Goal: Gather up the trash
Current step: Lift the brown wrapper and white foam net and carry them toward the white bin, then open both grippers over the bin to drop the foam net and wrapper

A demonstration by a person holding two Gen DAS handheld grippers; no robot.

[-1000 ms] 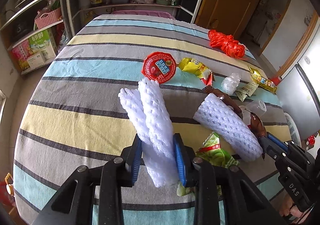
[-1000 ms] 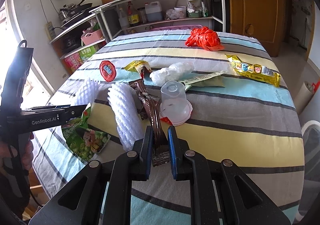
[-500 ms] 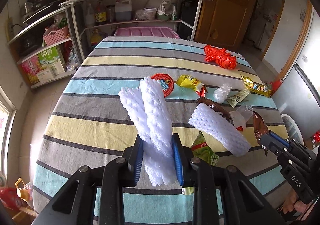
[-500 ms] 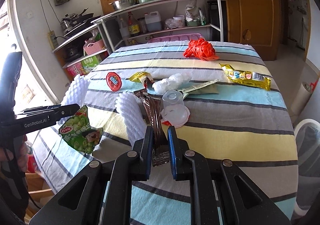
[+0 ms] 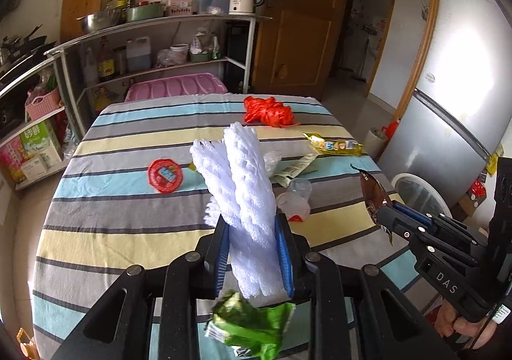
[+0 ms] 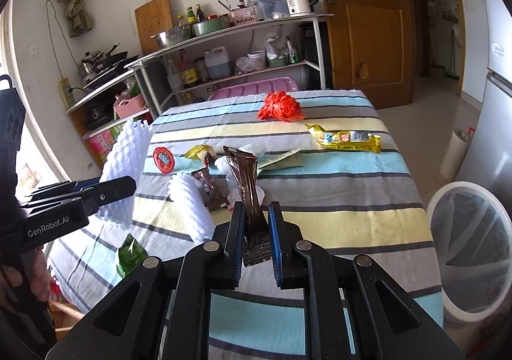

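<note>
My left gripper (image 5: 252, 232) is shut on a white foam net sleeve (image 5: 243, 174) that stands up between its blue pads. A green snack bag (image 5: 252, 324) hangs under the same jaws. Both are held above the striped table (image 5: 105, 209). In the right wrist view this gripper (image 6: 128, 185) is at the left with the foam (image 6: 128, 152). My right gripper (image 6: 254, 222) is shut on a long brown wrapper (image 6: 246, 181), lifted off the cloth. From the left wrist view it (image 5: 388, 214) sits at the table's right edge.
A white-rimmed bin with a clear liner (image 6: 430, 216) stands on the floor right of the table. On the cloth lie a red plastic bag (image 6: 281, 105), a yellow wrapper (image 6: 345, 137), a red lid (image 6: 164, 159), a second foam net (image 6: 192, 203) and a clear cup (image 5: 296, 197). Shelves stand behind.
Both grippers have risen and drawn back from the table, each keeping its load. The green bag now dangles under the left jaws, and the bin has come into the right wrist view.
</note>
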